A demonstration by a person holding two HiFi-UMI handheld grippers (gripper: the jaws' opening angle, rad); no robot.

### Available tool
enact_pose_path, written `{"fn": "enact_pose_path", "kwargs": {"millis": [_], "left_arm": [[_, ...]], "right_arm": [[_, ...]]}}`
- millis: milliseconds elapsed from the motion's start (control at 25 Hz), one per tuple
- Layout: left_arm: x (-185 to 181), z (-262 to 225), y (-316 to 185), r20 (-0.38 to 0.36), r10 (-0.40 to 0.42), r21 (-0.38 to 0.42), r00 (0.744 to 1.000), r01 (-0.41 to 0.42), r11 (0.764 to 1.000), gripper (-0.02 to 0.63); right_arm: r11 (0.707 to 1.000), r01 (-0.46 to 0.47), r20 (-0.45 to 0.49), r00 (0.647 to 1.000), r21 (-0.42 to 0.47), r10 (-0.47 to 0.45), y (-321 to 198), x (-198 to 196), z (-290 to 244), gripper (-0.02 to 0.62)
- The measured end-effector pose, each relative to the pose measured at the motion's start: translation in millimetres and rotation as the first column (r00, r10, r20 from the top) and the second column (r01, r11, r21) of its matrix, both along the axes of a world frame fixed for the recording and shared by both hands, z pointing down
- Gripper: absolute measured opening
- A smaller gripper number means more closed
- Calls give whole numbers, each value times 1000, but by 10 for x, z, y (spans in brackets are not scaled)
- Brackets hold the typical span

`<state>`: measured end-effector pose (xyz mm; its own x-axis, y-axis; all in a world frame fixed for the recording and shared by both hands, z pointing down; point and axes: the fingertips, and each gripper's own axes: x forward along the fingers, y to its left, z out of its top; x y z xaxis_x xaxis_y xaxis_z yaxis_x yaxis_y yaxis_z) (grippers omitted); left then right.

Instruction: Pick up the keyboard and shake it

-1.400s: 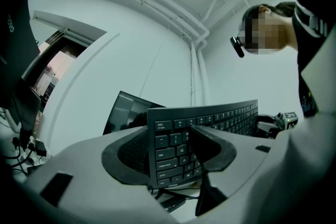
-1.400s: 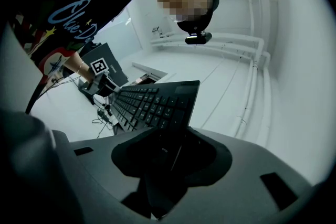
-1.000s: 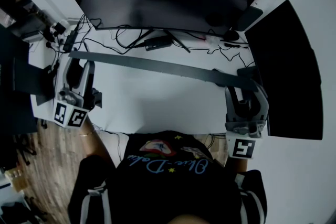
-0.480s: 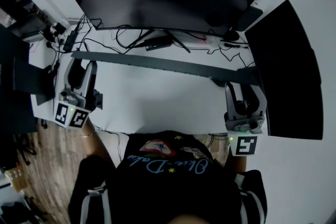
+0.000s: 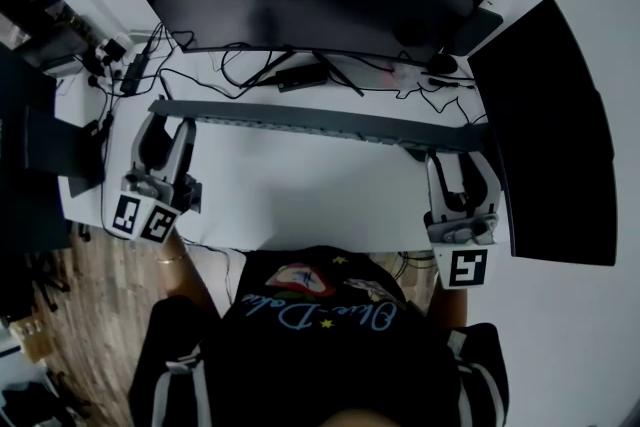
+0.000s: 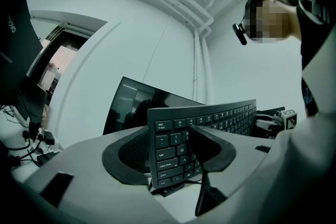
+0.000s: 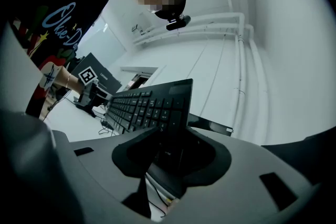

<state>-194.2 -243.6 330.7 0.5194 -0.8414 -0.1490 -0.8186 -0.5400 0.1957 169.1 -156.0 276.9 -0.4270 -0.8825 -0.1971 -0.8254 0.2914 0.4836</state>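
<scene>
The long, slim black plastic keyboard (image 5: 320,123) is held on edge over the white bench (image 5: 300,190), with the grey left tongs (image 5: 163,120) and right tongs (image 5: 462,153) each clamped on a short end (a sensible hold: it looks stiff and light, but smooth enough to slip when shaken).

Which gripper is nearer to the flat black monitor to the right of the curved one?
Right. The right gripper, clamping the right end of the long dark keyboard, sits just beside the flat black monitor; the left gripper clamps the other end, across the white desk.
</scene>
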Motion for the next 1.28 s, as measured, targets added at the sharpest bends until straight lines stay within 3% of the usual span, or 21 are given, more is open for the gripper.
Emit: {"fn": "enact_pose_path", "kwargs": {"millis": [280, 560, 920, 1280], "left_arm": [[10, 276, 45, 17, -11, -80, 1000, 13, 997, 224], [-19, 662, 105, 25, -19, -191, 1000, 23, 981, 224], [-31, 1133, 195, 44, -19, -313, 999, 32, 949, 224], [-19, 1569, 250, 67, 15, -431, 998, 16, 902, 222]], "right_arm": [[996, 14, 69, 998, -88, -8, -27, 33, 281, 141], [985, 15, 67, 998, -172, -3, -53, 9, 618, 141], [952, 16, 103, 995, -305, 17, -71, 14, 1101, 141], [912, 17, 138, 990, -411, 43, -33, 30, 1529, 141]]}}
